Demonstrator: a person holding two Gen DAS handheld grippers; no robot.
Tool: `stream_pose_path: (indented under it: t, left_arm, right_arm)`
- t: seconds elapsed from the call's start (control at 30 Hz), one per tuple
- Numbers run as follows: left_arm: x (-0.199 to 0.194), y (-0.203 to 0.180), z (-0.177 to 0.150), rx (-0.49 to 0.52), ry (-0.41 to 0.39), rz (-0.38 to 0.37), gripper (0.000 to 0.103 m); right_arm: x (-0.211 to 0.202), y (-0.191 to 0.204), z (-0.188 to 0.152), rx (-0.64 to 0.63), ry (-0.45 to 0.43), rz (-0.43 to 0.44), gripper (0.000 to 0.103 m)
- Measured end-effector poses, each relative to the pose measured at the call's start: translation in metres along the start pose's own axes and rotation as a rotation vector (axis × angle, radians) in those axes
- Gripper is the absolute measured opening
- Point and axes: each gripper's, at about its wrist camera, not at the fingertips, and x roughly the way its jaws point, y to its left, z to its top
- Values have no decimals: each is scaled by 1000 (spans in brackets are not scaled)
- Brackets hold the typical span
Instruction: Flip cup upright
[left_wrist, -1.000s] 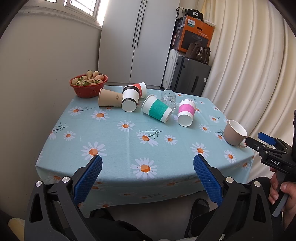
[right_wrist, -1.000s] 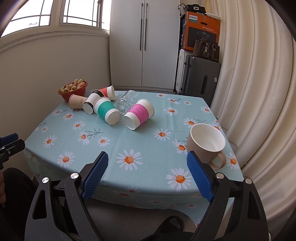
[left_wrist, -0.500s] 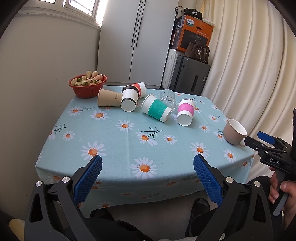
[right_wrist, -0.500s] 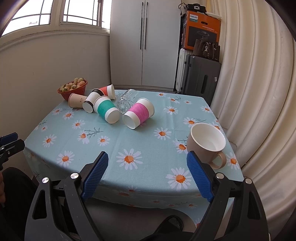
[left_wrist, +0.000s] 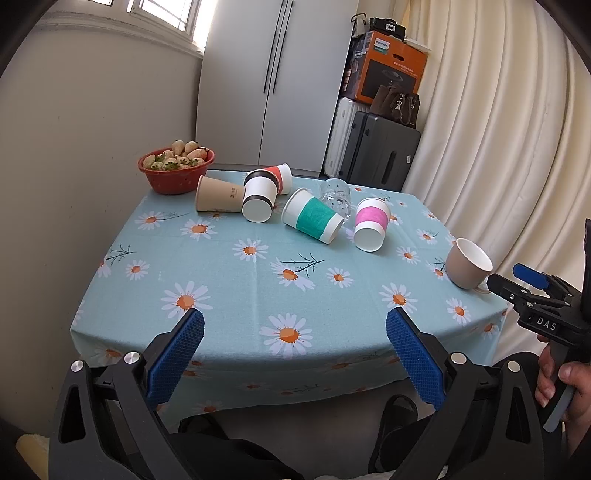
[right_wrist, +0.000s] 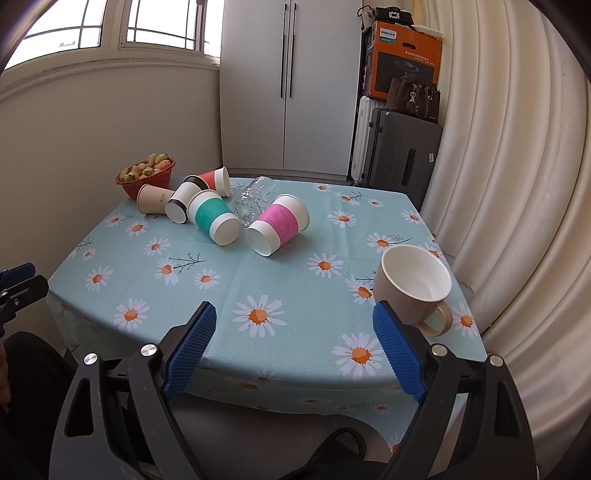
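Observation:
Several paper cups lie on their sides on the daisy tablecloth: a pink-sleeved cup (left_wrist: 370, 228) (right_wrist: 277, 229), a green-sleeved cup (left_wrist: 313, 220) (right_wrist: 213, 222), a black-banded cup (left_wrist: 258, 201) (right_wrist: 181, 202), a red cup (left_wrist: 275, 176) (right_wrist: 214, 179) and a plain brown cup (left_wrist: 218, 194) (right_wrist: 153, 199). A clear glass (left_wrist: 335, 197) (right_wrist: 255, 201) lies among them. A beige mug (left_wrist: 468, 267) (right_wrist: 415, 290) stands upright near the right edge. My left gripper (left_wrist: 293, 347) and right gripper (right_wrist: 293, 345) are open and empty, held off the table's near edge.
A red bowl of fruit (left_wrist: 176, 170) (right_wrist: 147, 176) stands at the far left corner by the wall. Behind the table are a white cupboard (right_wrist: 286, 85), suitcases (right_wrist: 400, 155) and an orange box. Curtains (right_wrist: 517, 166) hang close on the right.
The left wrist view has shifted very slightly; both grippers stay open and nothing on the table has moved.

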Motion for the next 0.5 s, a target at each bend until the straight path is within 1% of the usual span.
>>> stream_pose_path:
  t: [0.3,0.4,0.5]
  left_arm:
    - [0,1,0,-2,3,-2,97]
    - [1,2,0,-3,9,-3,97]
    - [3,6,3,-36,26,-29,97]
  right_arm:
    - [0,0,0,2,1,1,86]
    - [4,-2,2,14,17,6,86]
    - [6,-12,7,74,22,60,86]
